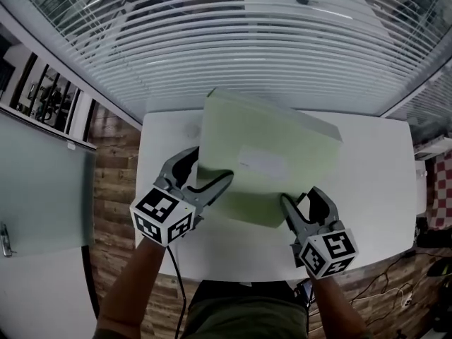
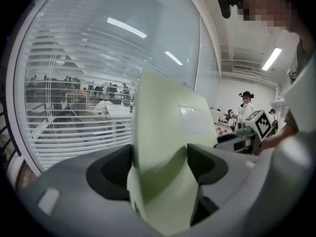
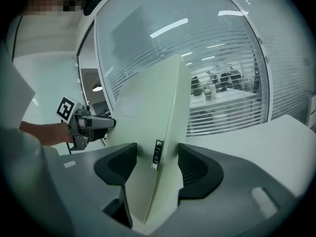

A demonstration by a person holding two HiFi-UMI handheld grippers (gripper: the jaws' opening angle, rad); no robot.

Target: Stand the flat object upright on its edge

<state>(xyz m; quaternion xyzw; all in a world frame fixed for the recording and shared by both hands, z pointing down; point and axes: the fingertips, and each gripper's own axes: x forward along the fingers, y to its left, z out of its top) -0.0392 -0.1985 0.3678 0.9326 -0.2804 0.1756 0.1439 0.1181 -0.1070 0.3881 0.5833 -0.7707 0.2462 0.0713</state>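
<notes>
At white table [image 1: 378, 189], tilted green box [image 1: 268, 147], clamped by left gripper [image 1: 207, 169], right gripper [image 1: 299, 198].

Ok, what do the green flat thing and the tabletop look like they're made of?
Green flat box: likely plastic or coated board, matte pale green; even colour, crisp edges, white label stuck on its face. Table: smooth white laminate or painted board, by its uniform, slightly glossy top; cannot tell which.

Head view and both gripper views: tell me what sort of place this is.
Most likely an office or lab room: a white table stands against a window with horizontal blinds, strip lights run along the ceiling, and a person stands further back.
</notes>
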